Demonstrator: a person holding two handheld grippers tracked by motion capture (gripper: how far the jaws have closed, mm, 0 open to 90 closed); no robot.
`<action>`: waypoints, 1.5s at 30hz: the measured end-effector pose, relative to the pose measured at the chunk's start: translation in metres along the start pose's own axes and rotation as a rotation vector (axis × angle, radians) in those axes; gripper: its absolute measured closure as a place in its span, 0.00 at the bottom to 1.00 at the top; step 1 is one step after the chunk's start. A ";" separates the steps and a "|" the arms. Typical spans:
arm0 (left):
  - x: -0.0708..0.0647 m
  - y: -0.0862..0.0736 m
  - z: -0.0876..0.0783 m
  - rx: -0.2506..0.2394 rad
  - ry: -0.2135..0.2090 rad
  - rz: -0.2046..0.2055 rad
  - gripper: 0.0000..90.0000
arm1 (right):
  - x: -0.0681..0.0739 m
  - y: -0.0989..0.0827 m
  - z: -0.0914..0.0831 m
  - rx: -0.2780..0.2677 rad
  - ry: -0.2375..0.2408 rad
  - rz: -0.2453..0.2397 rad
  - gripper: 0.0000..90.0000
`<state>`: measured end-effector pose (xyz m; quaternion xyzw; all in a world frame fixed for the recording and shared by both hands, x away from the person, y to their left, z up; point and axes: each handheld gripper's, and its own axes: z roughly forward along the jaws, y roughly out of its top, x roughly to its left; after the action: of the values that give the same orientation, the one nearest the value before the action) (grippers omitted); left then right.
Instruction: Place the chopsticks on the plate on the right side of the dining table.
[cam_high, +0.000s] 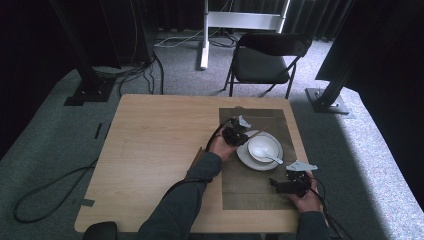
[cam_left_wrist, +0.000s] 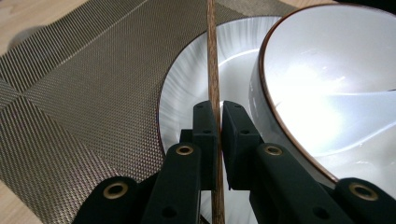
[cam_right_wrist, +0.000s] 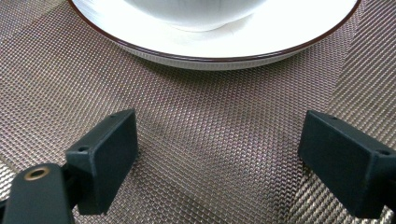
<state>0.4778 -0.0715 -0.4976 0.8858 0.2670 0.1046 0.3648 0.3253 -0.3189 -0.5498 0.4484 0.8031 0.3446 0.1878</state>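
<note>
Gripping thin brown wooden chopstick (cam_left_wrist: 212, 70), left gripper (cam_left_wrist: 219, 119) beside white bowl (cam_left_wrist: 327, 84) on white plate (cam_left_wrist: 187, 88); right gripper (cam_right_wrist: 219, 154) open over woven placemat (cam_right_wrist: 210, 130), near table's right edge.

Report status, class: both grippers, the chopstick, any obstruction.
Left gripper shut on thin brown wooden chopstick. Right gripper open above woven mat. White bowl on plate close beside chopstick.

No readable text, label, brand, number or sign on anything here, from any angle.
</note>
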 end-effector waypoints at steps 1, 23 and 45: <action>0.000 0.000 0.001 -0.001 -0.002 -0.001 0.94 | 0.000 0.000 0.000 0.000 0.000 0.000 0.13; -0.001 0.002 0.008 0.008 -0.010 -0.003 0.94 | 0.000 0.000 0.000 0.000 0.000 0.000 0.13; 0.000 0.005 0.005 -0.006 -0.011 -0.015 0.92 | 0.000 0.000 0.000 0.000 -0.001 -0.002 0.13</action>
<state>0.4815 -0.0770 -0.4978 0.8833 0.2713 0.0980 0.3696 0.3254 -0.3189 -0.5499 0.4478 0.8034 0.3444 0.1884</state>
